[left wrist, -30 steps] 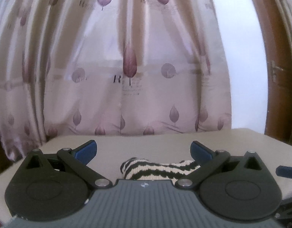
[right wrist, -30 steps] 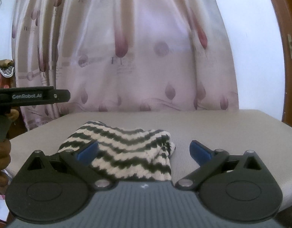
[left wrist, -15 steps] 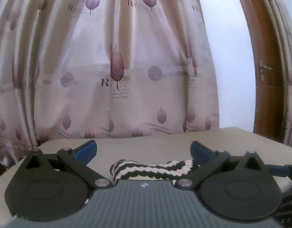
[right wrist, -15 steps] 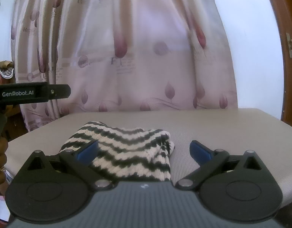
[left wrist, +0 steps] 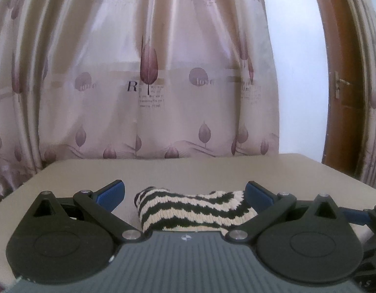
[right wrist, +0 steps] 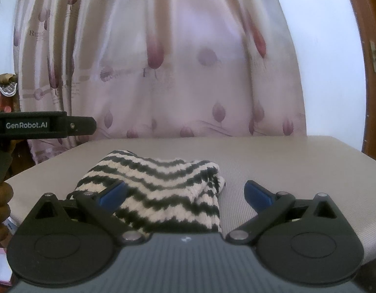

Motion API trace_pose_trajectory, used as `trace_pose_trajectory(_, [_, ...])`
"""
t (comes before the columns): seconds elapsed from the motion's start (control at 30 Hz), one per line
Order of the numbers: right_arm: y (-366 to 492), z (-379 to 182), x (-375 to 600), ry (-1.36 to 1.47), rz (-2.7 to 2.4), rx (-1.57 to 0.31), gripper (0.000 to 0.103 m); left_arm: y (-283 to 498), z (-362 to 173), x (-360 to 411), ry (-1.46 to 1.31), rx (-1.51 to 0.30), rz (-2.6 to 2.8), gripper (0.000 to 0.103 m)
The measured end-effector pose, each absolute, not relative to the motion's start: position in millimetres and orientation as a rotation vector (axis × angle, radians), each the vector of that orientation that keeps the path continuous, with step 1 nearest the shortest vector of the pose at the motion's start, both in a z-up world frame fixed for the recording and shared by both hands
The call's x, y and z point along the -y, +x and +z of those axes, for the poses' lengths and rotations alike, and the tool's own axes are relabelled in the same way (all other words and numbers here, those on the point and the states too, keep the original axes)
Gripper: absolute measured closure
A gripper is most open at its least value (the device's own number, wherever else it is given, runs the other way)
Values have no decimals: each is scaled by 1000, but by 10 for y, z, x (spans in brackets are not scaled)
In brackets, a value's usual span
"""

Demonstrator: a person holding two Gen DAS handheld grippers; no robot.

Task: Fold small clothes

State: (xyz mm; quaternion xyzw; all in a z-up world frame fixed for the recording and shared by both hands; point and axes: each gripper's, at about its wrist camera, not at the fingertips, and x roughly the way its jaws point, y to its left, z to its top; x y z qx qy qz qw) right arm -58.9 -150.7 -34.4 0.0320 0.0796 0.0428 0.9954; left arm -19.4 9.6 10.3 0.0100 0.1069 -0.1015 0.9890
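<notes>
- Black-and-cream zigzag knit garment lies folded in a small bundle on the beige counter, left wrist view.
- Left gripper is spread wide, holding nothing; blue fingertips sit either side of the garment, the right tip just at its right end, contact unclear.
- Right edge of this view: part of the other gripper, blue finger and black body, low beside the counter.
- Background: pinkish leaf-print curtain, white wall, brown wooden door with a handle.
- Right wrist view: same garment flat on the counter, towards the left half, one folded edge towards the camera.
- Right gripper also spread apart, empty; left blue fingertip is in front of the garment's near left part, right tip over bare counter.
- Far left: black gripper body marked "GenRobot.AI", with a person's hand below it off the counter edge.
- Curtain and wall behind, slightly blurred.
</notes>
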Motion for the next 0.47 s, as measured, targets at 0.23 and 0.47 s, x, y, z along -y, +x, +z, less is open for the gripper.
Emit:
trace_pose_trajectory(0.23, [-582, -346, 1502, 49, 82, -155, 0, -180, 12, -141, -4, -203, -154, 0])
trace_pose_trajectory(0.47, [-578, -341, 1477, 38, 75, -152, 0, -148, 0, -147, 3, -228, -158, 0])
